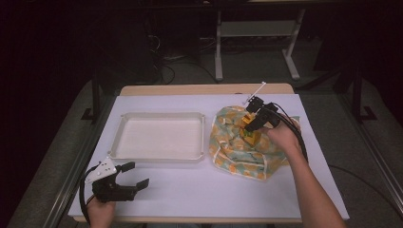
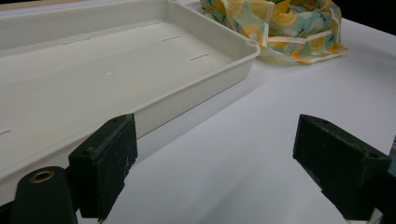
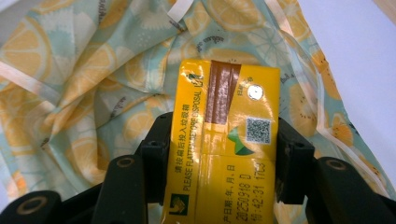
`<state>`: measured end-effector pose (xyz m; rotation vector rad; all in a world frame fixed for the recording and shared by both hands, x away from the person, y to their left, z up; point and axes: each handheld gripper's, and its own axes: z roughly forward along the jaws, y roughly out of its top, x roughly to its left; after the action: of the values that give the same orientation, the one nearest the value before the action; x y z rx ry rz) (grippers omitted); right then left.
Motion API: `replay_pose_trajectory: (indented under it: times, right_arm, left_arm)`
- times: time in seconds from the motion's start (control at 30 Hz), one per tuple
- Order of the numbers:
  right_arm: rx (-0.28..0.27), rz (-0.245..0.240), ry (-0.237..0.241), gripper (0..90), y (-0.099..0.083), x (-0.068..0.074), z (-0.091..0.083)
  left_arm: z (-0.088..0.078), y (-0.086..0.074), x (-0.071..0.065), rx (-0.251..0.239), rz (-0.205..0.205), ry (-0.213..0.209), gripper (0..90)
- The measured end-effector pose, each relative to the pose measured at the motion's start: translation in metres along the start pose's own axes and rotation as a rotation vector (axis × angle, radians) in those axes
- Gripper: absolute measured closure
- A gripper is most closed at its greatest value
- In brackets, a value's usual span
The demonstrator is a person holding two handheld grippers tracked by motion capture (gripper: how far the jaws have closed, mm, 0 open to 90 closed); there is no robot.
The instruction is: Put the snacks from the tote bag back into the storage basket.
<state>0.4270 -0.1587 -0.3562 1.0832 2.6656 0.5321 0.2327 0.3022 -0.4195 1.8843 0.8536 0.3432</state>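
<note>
The right gripper (image 3: 219,182) pinches a yellow carton (image 3: 224,144) between its fingers (image 3: 156,154), over the open lemon-print bag (image 1: 237,142). The carton's long axis runs straight out from the fingers. The tray (image 1: 161,154) lies to the left of the bag, likely the carton's goal. The left gripper (image 1: 135,175) rests on the desk (image 1: 199,190) near the tray, fingers (image 2: 105,158) spread, nothing between them.

A small yellow drink carton (image 3: 224,140) with a brown strip, a foil straw hole, a printed square code and a stamped date on its top face is held clamped between the two black jaws of the right gripper (image 3: 223,161). It is seen just above a crumpled cloth bag printed with orange and lemon slices on pale blue (image 1: 237,147), which lies on the white table to the right of the tray.
</note>
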Motion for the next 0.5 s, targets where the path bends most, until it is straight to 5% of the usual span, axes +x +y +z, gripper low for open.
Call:
replay_pose_trajectory:
  times: [0.5]
  right_arm:
    - [-0.052, -0.029, 0.03, 49.4, -0.001, 0.001, -0.025]
  left_arm:
    - [-0.001, 0.0, 0.0, 0.003, 0.0, 0.005, 13.4]
